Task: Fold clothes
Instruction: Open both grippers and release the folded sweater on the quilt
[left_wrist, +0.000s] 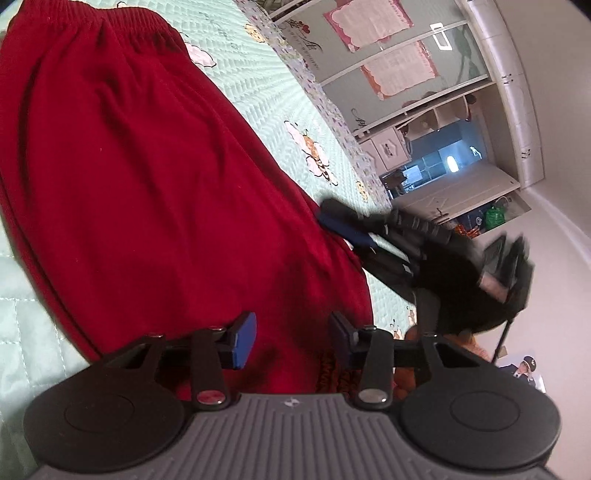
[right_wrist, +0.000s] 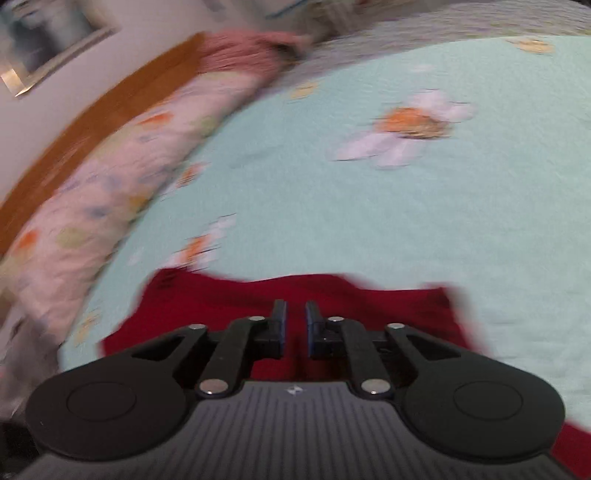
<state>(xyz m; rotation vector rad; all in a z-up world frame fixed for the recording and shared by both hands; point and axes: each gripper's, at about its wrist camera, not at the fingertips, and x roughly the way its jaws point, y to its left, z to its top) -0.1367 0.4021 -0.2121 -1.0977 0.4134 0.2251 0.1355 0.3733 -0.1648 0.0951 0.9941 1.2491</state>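
A dark red garment (left_wrist: 147, 177) with an elastic waistband lies flat on the mint quilted bedspread (left_wrist: 258, 74). My left gripper (left_wrist: 293, 339) hovers over its near end, open wide, with nothing between the blue pads. A black-gloved hand (left_wrist: 454, 273) holds my right gripper (left_wrist: 328, 216), whose tips rest at the garment's right edge. The right wrist view is blurred. There the right gripper (right_wrist: 295, 317) sits low over the red garment (right_wrist: 229, 306) with only a narrow gap between its pads. Flat red cloth shows through that gap, and nothing is bunched in it.
The bedspread (right_wrist: 406, 221) carries bee and flower prints. A floral pillow roll (right_wrist: 122, 166) and a wooden headboard (right_wrist: 110, 107) run along its far left side. Beyond the bed's edge stand wardrobe doors (left_wrist: 424, 55) and a white drawer unit (left_wrist: 388, 147).
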